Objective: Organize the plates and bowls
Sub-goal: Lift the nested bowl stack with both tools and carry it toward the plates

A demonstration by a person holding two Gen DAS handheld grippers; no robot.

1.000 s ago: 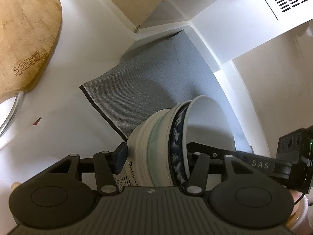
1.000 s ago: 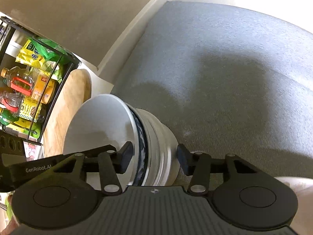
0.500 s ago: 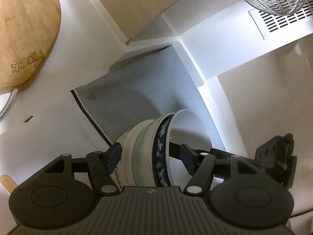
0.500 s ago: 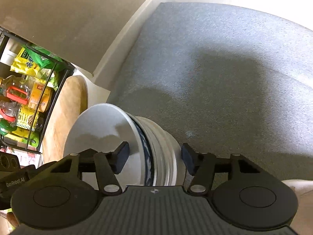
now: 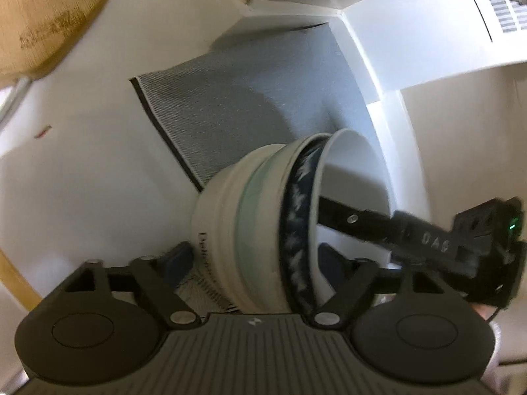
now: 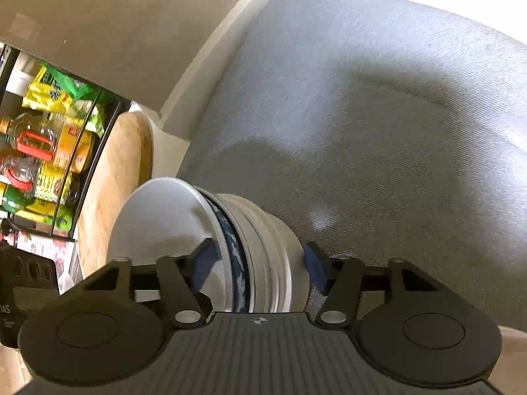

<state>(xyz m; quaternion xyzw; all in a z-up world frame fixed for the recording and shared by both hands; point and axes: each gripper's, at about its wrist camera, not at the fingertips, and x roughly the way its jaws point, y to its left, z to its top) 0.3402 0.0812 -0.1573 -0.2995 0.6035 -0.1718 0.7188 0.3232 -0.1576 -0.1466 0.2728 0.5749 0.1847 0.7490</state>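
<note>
The stack of bowls (image 5: 263, 227) sits at the edge of the grey mat (image 5: 257, 105), between the jaws of both grippers. The left gripper (image 5: 253, 263) and right gripper (image 6: 257, 263) have just been spreading; their pads seem clear of the stack. The other gripper's arm reads "DAS"; the bottom bowl's print is blurred.

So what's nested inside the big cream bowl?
A dark blue patterned bowl sits in the cream bowl, with a white bowl inside that. Only their rims show; whether anything else is nested between them is covered.
</note>
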